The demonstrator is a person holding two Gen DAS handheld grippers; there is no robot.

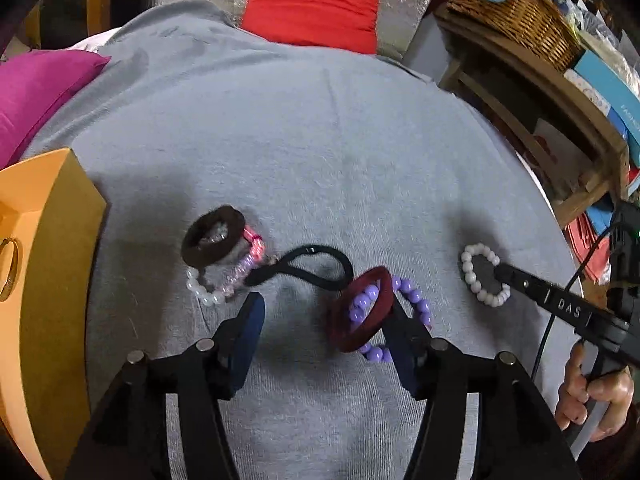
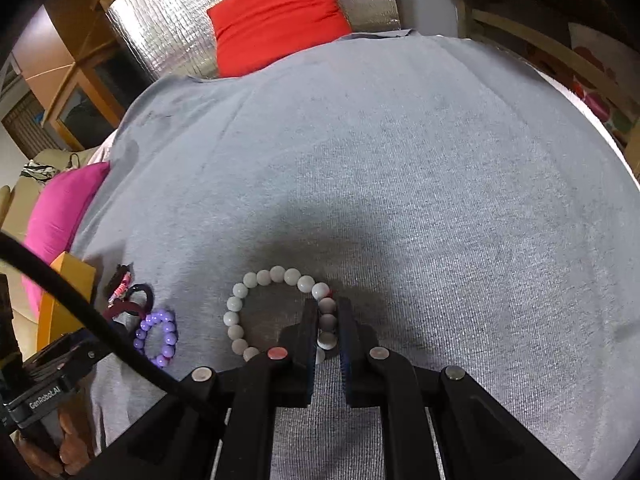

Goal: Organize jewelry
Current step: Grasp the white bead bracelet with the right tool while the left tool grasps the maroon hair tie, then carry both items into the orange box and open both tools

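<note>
Right tool [image 2: 328, 312] angled down, clamping white bead bracelet [image 2: 256, 304]; left tool [image 1: 324, 312] spread.

On the cloth-covered worktop [image 1: 320, 140] a row of jewelry lies across the near part. In the left wrist view a box [image 1: 48, 280] stands at the left edge; just right of it a hair band [image 1: 212, 236] lies on a bead bracelet [image 1: 224, 280]. An elastic loop [image 1: 308, 266] lies right of these, touching them. Further right a ring-shaped band [image 1: 362, 308] rests on another bead bracelet [image 1: 416, 304]. Well apart to the right lies a third bead bracelet [image 1: 480, 276]. Two cushions [image 1: 312, 4] lie behind the worktop.
</note>
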